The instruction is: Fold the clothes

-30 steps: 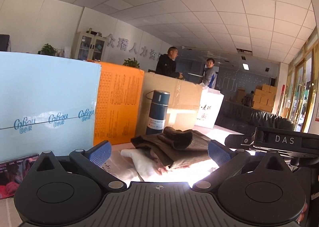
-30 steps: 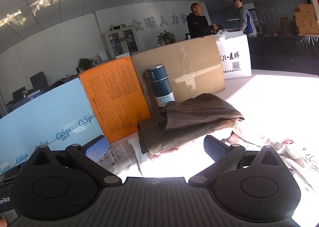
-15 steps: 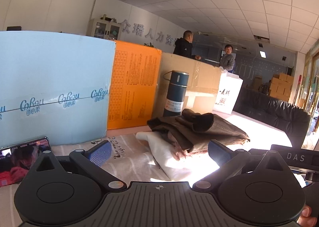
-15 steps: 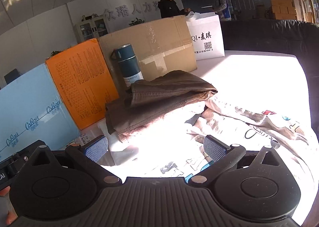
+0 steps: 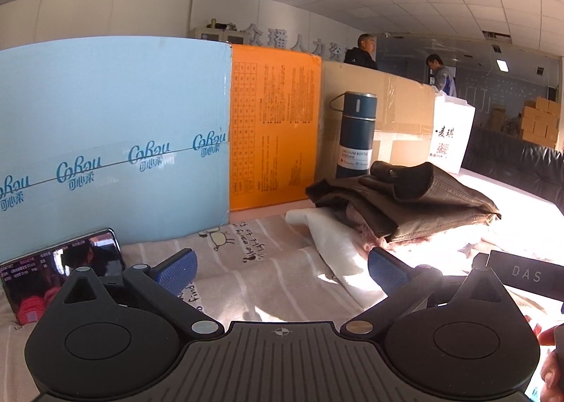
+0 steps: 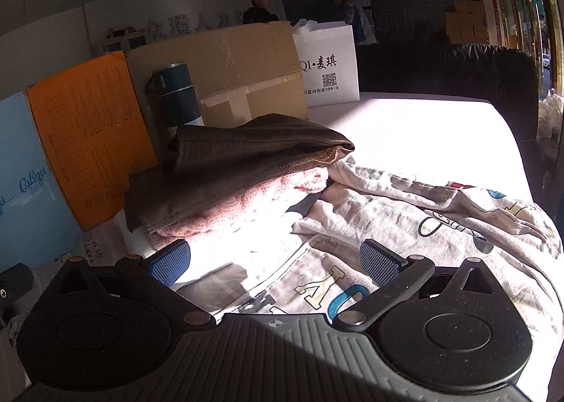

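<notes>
The crumpled cream printed garment point(image 6: 440, 218) lay unfolded on the table point(image 6: 405, 127), just beside a stack of folded clothes topped by a brown leather-like jacket point(image 6: 246, 151). The right hand-held gripper point(image 6: 275, 261) hovered over the garment, fingers spread and empty; the left hand-held gripper point(image 5: 280, 266) was likewise spread, holding nothing. To do this well, each should probably pinch an edge or corner, then draw the cloth flat before folding. Only the left view showed the propped phone point(image 5: 63, 271) and striped cloth point(image 5: 268, 261); only the right showed the garment's lettered print.
</notes>
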Tool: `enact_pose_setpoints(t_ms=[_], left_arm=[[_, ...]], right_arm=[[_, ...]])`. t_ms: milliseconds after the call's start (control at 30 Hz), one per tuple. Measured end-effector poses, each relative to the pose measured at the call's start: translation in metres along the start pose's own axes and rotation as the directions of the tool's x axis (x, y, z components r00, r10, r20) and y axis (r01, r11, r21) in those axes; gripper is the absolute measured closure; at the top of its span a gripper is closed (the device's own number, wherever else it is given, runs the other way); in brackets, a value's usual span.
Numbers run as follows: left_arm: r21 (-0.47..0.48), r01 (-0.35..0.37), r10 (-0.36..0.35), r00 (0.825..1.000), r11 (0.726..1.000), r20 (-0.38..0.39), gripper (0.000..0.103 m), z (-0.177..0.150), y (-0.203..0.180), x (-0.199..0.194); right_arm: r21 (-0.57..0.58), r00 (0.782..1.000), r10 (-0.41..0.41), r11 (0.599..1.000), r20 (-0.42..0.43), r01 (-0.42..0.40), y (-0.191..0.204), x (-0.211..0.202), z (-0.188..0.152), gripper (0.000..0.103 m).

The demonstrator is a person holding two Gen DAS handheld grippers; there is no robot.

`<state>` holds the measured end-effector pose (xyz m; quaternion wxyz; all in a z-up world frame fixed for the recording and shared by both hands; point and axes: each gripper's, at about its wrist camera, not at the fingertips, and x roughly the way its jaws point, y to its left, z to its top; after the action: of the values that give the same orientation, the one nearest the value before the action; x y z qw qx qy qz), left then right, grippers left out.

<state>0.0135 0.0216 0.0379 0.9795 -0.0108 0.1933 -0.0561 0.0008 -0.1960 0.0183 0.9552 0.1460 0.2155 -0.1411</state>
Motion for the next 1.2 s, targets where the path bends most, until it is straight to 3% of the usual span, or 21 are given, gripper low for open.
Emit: enact_pose_setpoints(t_ms=[167,300,500,1200], left_arm=[[0.01,-0.002,0.002,1.0,1.0,-0.016,0.0,-0.003,-0.001,0.003],[0.021,0.011,-0.01,1.0,1.0,-0.016,0.0,-0.004,-0.003,0.002],[0.042,0.009,-0.009,1.0,0.999,0.01,0.0,-0.004,-0.007,-0.003],[0.045,0.012,-0.012,1.0,0.999,-0.008,0.0,-0.006,-0.005,0.003]], right_arm=[[0.022,0.999,0.039,0.999,-0.017,-0.038,0.0,0.005,-0.009,0.0],[-0.007,1.0,0.006,1.0,0.02,-0.006,0.002,0.003,-0.011,0.0],[0.008,0.999,0.027,1.0,0.021,-0.027,-0.002,0.004,-0.013,0.0],[0.026,0.998,0.047,0.999,0.038,-0.048,-0.004,0.008,-0.016,0.0]])
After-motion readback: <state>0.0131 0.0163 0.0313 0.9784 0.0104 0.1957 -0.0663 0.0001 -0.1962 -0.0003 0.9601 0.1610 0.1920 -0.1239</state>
